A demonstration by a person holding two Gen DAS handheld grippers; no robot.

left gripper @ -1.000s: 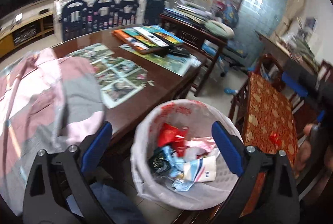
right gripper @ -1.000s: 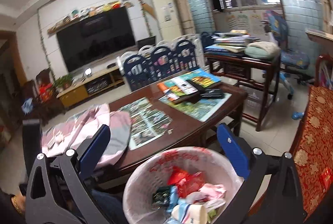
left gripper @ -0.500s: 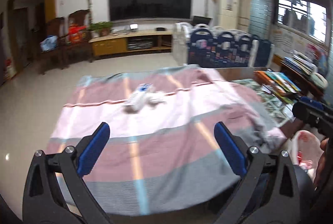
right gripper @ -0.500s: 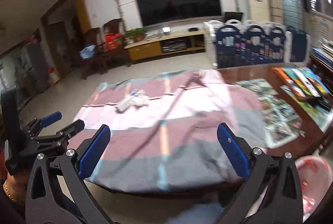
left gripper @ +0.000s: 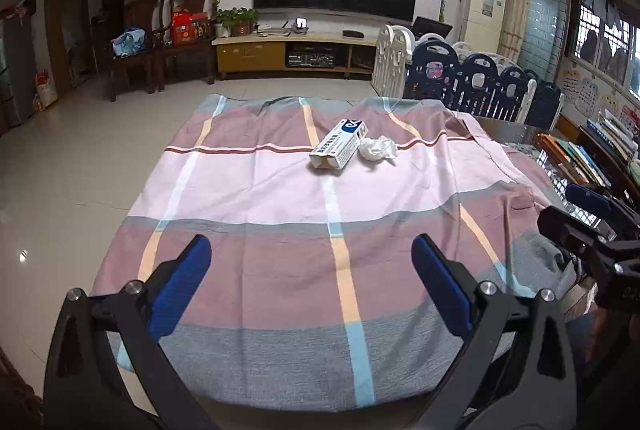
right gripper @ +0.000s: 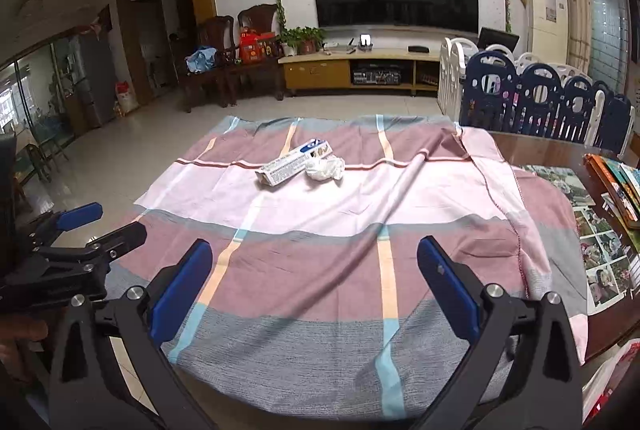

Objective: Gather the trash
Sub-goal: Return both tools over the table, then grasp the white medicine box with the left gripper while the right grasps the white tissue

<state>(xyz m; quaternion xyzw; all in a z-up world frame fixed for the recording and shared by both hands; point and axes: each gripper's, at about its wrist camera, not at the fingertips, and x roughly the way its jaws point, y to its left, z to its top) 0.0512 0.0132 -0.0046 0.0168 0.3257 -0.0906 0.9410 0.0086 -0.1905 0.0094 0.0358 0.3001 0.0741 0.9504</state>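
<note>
1. The left gripper [left gripper: 310,286] is spread wide and carries nothing; the right gripper [right gripper: 314,288] is likewise released and empty. Both hang over the near edge of the striped cloth [left gripper: 280,250].
2. The trash to collect lies well ahead of both, on the far half of the cloth: a long cardboard box [left gripper: 339,143] lying flat, with a crumpled tissue [left gripper: 377,148] touching its right side.
3. A likely slip: because box and tissue touch, closing on one may shove the other, or take in only a corner of each.
4. The cloth looks thin and loose, with a raised fold [right gripper: 394,196] running diagonally across it. Fingers coming in too low could pinch fabric along with the trash and drag the whole sheet.
5. The box seems light, with an open near end, so a hard squeeze across its broad faces could crush it; a grip across the narrow sides looks safer.
6. The tissue is soft, white and shapeless, and may slide out of a loose hold.
7. At the right edge of the right wrist view a pale rim with red print [right gripper: 612,370] shows low beside the wooden table [right gripper: 560,154]; I cannot tell for sure that it is the bin.
</note>
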